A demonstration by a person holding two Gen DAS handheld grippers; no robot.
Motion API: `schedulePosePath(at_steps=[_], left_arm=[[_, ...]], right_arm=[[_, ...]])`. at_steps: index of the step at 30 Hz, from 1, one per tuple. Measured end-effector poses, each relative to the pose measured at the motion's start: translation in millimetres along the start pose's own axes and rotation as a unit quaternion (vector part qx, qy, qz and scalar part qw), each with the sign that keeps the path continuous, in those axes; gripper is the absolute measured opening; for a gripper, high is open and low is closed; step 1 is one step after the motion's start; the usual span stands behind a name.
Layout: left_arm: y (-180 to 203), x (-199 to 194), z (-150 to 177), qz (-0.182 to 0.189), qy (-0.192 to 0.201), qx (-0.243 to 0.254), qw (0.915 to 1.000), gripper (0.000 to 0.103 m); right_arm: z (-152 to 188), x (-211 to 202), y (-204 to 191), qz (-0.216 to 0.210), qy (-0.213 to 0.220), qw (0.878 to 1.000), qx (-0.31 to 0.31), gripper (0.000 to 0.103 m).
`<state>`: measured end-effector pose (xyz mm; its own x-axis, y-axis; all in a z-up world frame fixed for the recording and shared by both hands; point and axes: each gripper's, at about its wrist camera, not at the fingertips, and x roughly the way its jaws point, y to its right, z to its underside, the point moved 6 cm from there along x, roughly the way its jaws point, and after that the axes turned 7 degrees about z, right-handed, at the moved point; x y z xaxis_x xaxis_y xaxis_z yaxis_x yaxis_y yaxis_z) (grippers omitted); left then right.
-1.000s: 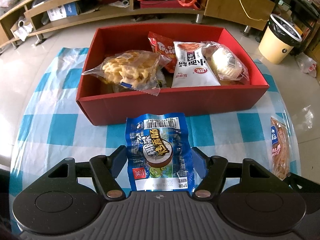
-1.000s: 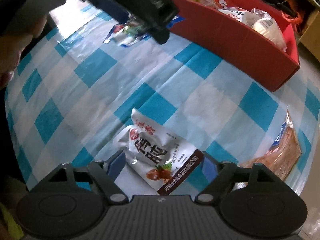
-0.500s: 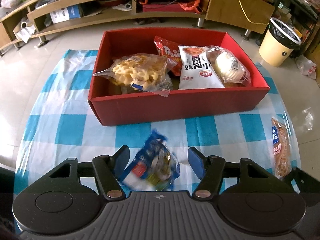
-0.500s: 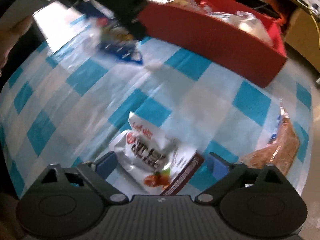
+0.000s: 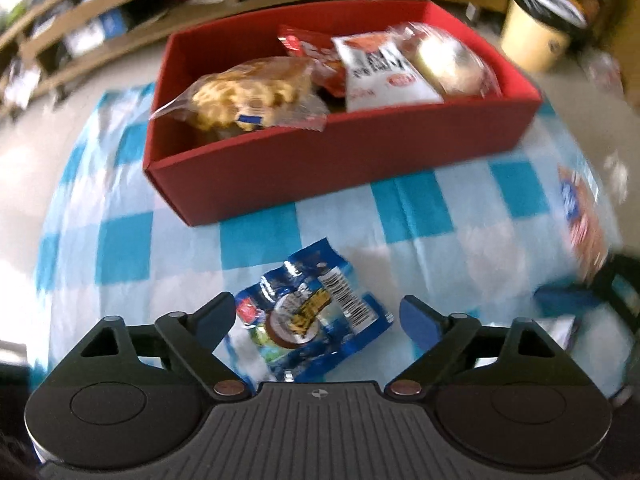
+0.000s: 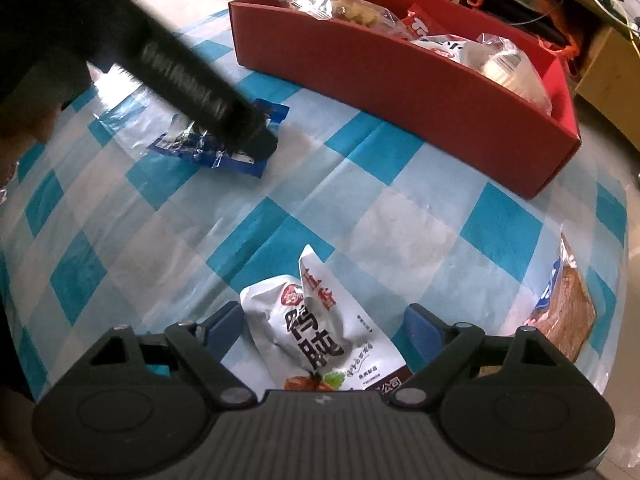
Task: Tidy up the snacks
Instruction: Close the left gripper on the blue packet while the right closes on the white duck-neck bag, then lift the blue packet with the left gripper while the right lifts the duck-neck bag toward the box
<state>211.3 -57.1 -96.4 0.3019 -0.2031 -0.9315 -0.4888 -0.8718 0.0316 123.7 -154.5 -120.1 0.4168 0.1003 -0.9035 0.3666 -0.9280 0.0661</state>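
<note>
Left gripper: jaws opening, wide; blue snack packet lies crumpled between them on the cloth, pads clear of it on both sides.
Right gripper: jaws closing; white snack pouch between them, the left pad close against its edge, a gap at the right pad.
Cloth: blue-and-white checked tablecloth, near edge carries both packets.
Red box: toward far edge, holding several bagged snacks, one clear bag of yellow pieces over its left rim.
Right edge: brown packaged snack, lying flat.
</note>
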Motion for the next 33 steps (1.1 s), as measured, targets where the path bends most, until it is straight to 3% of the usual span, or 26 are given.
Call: schedulePosePath(at_steps=[5,10,14,19,22,24,26,28,30,33], left_arm=[[-5,6,16,-0.003,-0.006,0.069,0.9976,0.097],[-14,15,15,0.013,-0.011,0.077,0.9969,0.099],[-6,16,12,0.01,-0.007,0.14,0.9901,0.102],[-10,20,16,0.04,-0.017,0.134,0.99,0.103],[-6,18,21,0.036,-0.01,0.151,0.9878,0.103],[-6,17,22,0.035,-0.008,0.149,0.9881,0.103],[-10,18,22,0.043,-0.013,0.124,0.9913,0.103],[-14,18,24,0.051,-0.014,0.098,0.9937,0.102],[-13,16,25,0.046,-0.012,0.091,0.9947,0.099],[-7,8,27,0.041,-0.008,0.088,0.9953,0.086]], right_arm=[[1,-4,7,-0.005,0.005,1.0,0.01,0.063],[-2,-6,17,-0.007,-0.001,0.999,0.039,0.05],[-4,-5,23,-0.017,-0.002,0.998,0.056,0.043],[-4,-5,25,-0.022,-0.005,0.998,0.056,0.043],[-3,-5,22,-0.018,-0.007,0.999,0.044,0.045],[-1,-5,18,-0.009,-0.01,0.999,0.033,0.051],[2,-3,13,-0.015,-0.019,0.999,0.023,0.07],[5,-2,8,-0.013,-0.014,1.0,0.007,0.074],[5,-2,5,-0.005,-0.009,1.0,-0.001,0.073],[3,-4,11,0.0,-0.008,1.0,0.015,0.056]])
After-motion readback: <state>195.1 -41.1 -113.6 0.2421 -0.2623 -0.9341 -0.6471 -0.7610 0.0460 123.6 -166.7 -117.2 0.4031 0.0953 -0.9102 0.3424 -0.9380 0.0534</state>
